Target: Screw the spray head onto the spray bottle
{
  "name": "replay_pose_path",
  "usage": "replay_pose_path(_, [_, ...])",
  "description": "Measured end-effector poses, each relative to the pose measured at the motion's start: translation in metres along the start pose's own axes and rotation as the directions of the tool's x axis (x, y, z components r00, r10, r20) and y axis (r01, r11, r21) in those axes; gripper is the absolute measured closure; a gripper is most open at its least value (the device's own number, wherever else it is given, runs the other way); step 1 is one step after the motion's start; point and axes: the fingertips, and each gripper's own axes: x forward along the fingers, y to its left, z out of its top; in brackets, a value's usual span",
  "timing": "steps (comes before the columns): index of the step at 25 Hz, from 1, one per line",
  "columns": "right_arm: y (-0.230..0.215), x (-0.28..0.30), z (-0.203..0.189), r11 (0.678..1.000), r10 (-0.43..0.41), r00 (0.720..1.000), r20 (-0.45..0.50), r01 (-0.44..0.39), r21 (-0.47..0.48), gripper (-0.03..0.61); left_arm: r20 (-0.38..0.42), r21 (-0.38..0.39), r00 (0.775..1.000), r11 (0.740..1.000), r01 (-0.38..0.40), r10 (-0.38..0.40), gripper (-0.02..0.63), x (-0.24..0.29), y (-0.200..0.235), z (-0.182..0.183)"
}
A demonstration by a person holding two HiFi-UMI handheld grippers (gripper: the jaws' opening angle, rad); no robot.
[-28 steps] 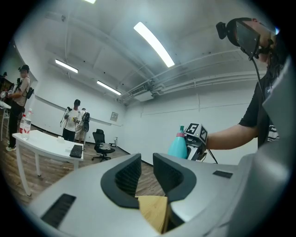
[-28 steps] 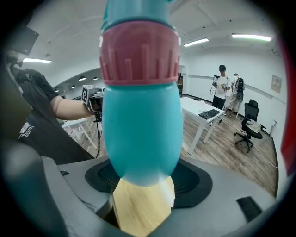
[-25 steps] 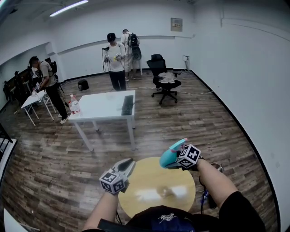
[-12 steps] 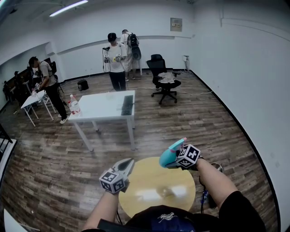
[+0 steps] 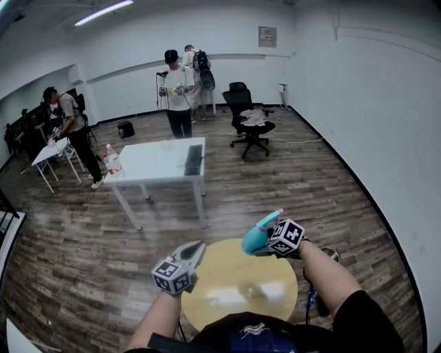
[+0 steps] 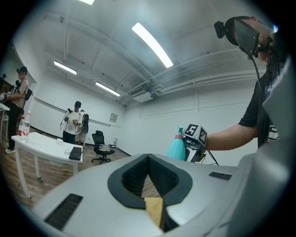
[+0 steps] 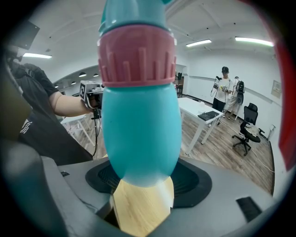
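A teal spray bottle (image 5: 256, 238) with a pink collar (image 5: 270, 220) is held above the round wooden table (image 5: 227, 293); my right gripper (image 5: 262, 238) is shut on its body. In the right gripper view the bottle (image 7: 138, 125) fills the middle, with the pink collar (image 7: 137, 55) and a teal spray head (image 7: 134, 11) on top of it. My left gripper (image 5: 193, 254) hovers to the bottle's left, a short way apart from it. Its jaws are shut with nothing between them. From the left gripper (image 6: 150, 185) the bottle (image 6: 175, 148) shows ahead, apart from the jaws.
A white table (image 5: 155, 169) with a keyboard (image 5: 194, 160) and a plastic bottle (image 5: 113, 161) stands beyond the round table. Farther back are an office chair (image 5: 248, 124), two standing people (image 5: 178, 93) and another person (image 5: 69, 127) at a small table on the left.
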Motion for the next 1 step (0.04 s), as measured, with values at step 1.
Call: replay_pose_path(1, [0.0000,0.0002,-0.0003,1.000,0.000,1.000,0.000,0.000,0.000,0.235,0.001,0.000,1.000,1.000,0.001,-0.001,0.597,0.0003,-0.0003,-0.0002])
